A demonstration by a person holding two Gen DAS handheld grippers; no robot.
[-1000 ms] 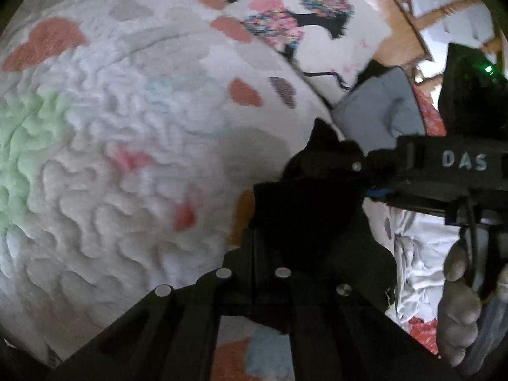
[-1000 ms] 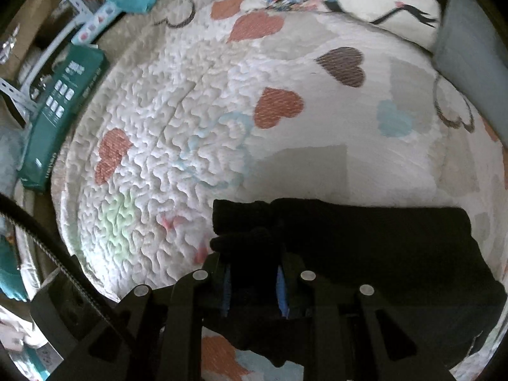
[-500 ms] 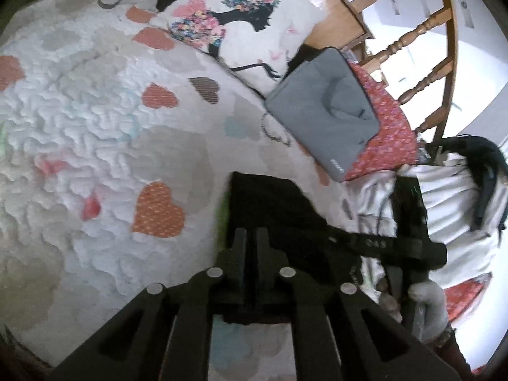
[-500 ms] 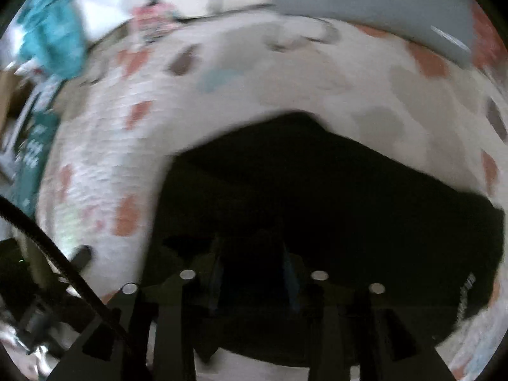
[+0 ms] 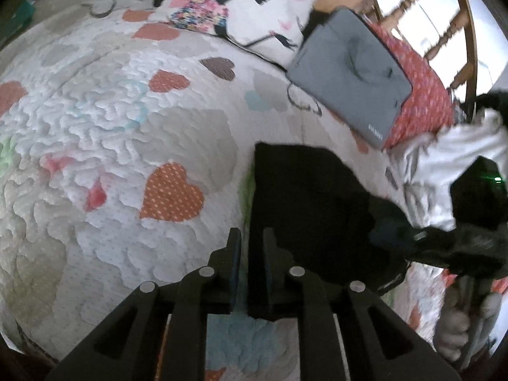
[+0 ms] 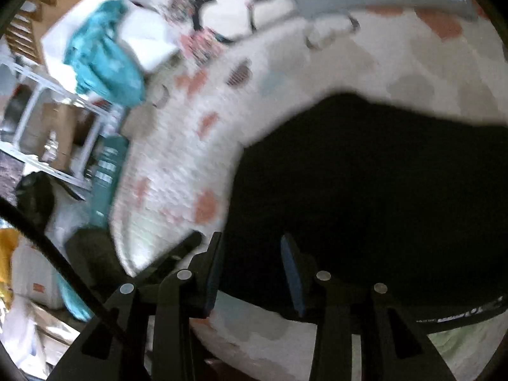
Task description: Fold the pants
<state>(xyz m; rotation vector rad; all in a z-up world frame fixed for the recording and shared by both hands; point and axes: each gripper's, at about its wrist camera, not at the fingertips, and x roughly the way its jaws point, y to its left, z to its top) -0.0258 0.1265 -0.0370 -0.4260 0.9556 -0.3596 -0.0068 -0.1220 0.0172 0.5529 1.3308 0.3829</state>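
Left wrist view shows your left hand-held gripper (image 5: 251,238) low over the bed quilt (image 5: 127,127), its two fingers standing a narrow gap apart. The left edge of the black pants (image 5: 304,203) runs up through that gap, but you cannot tell from here whether the pads press the cloth or only straddle it. The pants lie folded on the quilt as a dark block, just right of an orange dotted heart (image 5: 171,193). Beyond them sit a grey pouch (image 5: 349,76) and a pillow with a flower print (image 5: 241,3). At the far right your right hand-held gripper (image 5: 400,238) reaches in over the black cloth, blurred.

Right wrist view is smeared by motion. Your right hand-held gripper (image 6: 252,270) has its fingers spread wide, with blue pads showing, and nothing between them; the pants (image 6: 374,190) fill the frame beneath and beyond the tips. A teal cloth (image 6: 104,63) lies at the far side.
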